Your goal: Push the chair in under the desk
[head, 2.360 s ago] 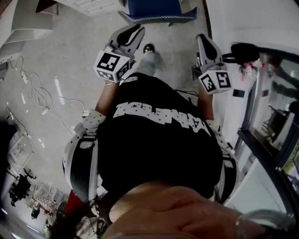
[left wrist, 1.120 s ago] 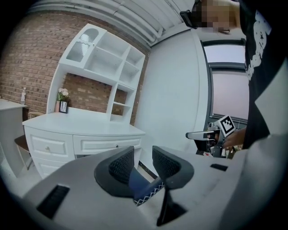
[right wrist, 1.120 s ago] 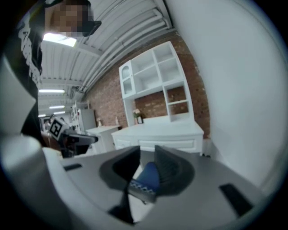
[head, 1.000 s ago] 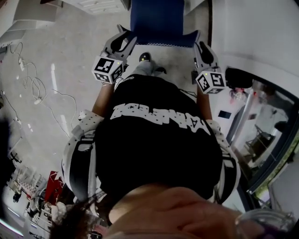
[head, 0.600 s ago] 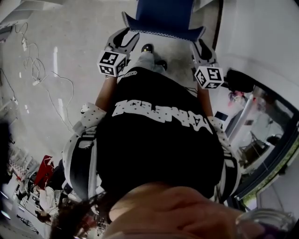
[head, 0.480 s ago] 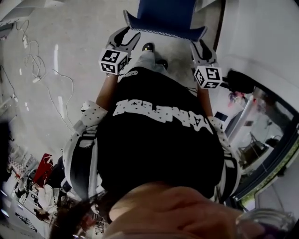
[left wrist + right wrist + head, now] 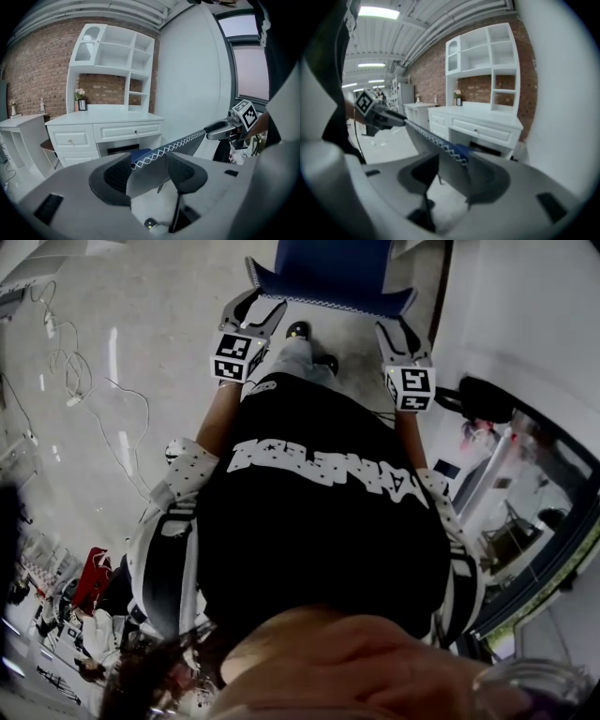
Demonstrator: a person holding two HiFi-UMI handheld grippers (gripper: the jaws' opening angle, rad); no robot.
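Observation:
The chair has a blue seat (image 7: 328, 263) and a grey back whose white-stitched top edge (image 7: 328, 301) faces me. My left gripper (image 7: 253, 307) straddles the left end of that edge and my right gripper (image 7: 394, 326) the right end. In the left gripper view the stitched edge (image 7: 173, 145) runs between the left gripper's (image 7: 149, 171) jaws, which have just been opening; the pads stand off it. The right gripper view shows the same edge (image 7: 426, 136) between the right gripper's (image 7: 452, 173) jaws, also just opened. The white desk (image 7: 105, 122) stands beyond the chair.
A white shelf unit (image 7: 112, 51) sits on the desk against a brick wall. A white wall (image 7: 525, 306) runs along the right, with a black-framed glass piece (image 7: 544, 521) nearer me. Cables (image 7: 84, 390) lie on the floor at left. My shoe (image 7: 298, 332) is behind the chair.
Both grippers have come down over the chair back's top edge, and their jaws stand wider apart than a second ago. The chair sits a little lower in the head view.

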